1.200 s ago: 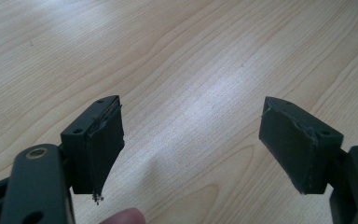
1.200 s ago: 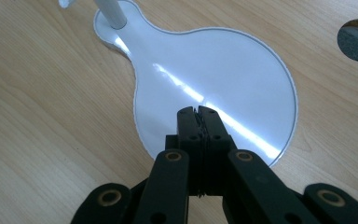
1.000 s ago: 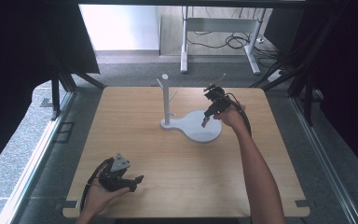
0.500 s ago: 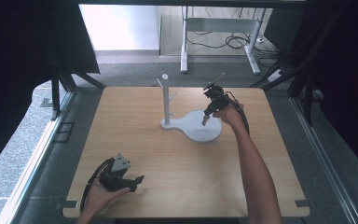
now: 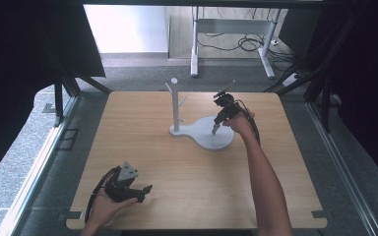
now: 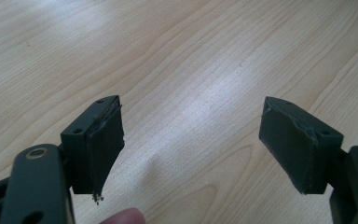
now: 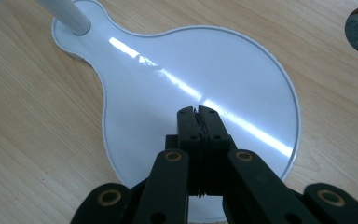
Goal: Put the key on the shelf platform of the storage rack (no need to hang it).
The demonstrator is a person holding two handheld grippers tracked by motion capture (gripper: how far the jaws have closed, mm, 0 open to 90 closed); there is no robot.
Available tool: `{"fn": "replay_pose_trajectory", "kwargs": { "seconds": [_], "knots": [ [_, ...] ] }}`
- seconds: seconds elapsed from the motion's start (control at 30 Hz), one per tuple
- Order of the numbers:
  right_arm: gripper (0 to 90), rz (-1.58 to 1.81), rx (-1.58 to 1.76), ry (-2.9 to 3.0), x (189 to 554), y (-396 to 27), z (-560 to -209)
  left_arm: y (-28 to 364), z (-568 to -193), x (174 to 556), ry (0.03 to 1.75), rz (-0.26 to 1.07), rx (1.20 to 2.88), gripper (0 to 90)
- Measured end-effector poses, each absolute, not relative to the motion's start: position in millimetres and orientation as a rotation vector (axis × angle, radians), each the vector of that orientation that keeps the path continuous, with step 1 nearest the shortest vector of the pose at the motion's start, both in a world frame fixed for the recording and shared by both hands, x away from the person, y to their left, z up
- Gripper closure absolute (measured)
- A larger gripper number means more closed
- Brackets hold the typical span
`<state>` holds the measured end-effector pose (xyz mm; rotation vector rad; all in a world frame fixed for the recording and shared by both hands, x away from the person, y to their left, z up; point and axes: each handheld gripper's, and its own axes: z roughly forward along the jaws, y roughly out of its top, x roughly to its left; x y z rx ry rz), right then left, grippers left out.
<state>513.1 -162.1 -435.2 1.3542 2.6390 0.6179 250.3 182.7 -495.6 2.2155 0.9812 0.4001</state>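
A white stand (image 5: pixel 175 107) with a post and short pegs rises from a flat pear-shaped white base (image 5: pixel 211 140) at the middle back of the wooden table (image 5: pixel 187 182). My right gripper (image 5: pixel 215 131) points down over the round part of that base, jaws shut with nothing between them. In the right gripper view the shut right gripper (image 7: pixel 197 111) hovers just above the glossy base (image 7: pixel 158 93), with the post (image 7: pixel 67 14) at the upper left. My left gripper (image 5: pixel 146 189) rests near the table's front left, held in a hand, open. The left gripper (image 6: pixel 191 140) frames bare wood.
The table's edges are bordered by dark frames and black curtains on both sides. Behind the far edge stand a metal desk leg (image 5: pixel 195 44) and cables (image 5: pixel 248 44) on the floor. A fingertip (image 6: pixel 123 217) pokes in at the bottom of the left gripper view.
The right gripper has dipped slightly lower toward the white base. The left hand and gripper have stayed in place.
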Motion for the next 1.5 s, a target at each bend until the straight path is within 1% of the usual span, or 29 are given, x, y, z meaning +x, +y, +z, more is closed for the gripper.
{"fn": "replay_pose_trajectory", "kwargs": {
  "seconds": [0.83, 1.23, 1.37, 1.5],
  "knots": [
    [89.5, 0.553, 1.387, 2.665, 513, -164, -469, 182, -497, 251, 0.979, 0.400, 2.226, 22.1],
    [88.3, 0.553, 1.371, 2.672, 511, -165, -470, 180, -497, 250, 0.972, 0.400, 2.231, 22.1],
    [78.7, 0.545, 1.351, 2.666, 510, -165, -469, 180, -497, 251, 0.973, 0.399, 2.233, 22.1],
    [74.0, 0.557, 1.331, 2.649, 507, -166, -465, 179, -498, 251, 0.970, 0.398, 2.238, 22.1]
  ]
}}
